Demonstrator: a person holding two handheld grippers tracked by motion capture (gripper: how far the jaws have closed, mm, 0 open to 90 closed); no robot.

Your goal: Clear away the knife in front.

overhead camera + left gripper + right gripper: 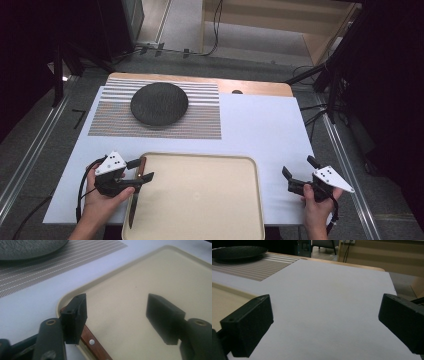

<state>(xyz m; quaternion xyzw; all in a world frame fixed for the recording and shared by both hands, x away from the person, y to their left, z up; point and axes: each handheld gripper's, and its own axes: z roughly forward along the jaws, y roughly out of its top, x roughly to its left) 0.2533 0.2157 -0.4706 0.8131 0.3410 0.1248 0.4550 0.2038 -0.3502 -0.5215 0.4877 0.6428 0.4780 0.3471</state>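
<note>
A knife (133, 205) with a brown wooden handle (93, 343) lies along the left rim of a beige tray (200, 195), blade pointing toward the person. My left gripper (141, 170) is open and sits low over the handle's far end, one jaw on either side of it. In the left gripper view the handle passes under the left jaw, and bare tray (150, 272) lies between the jaws of the gripper (117, 307). My right gripper (299, 167) stands open over the white table to the right of the tray, nothing between its jaws (327, 315).
A dark round plate (159, 103) rests on a striped placemat (115, 120) at the back left. White tabletop (265, 125) stretches between the mat, the tray and the right edge. Cables and dark stands surround the table.
</note>
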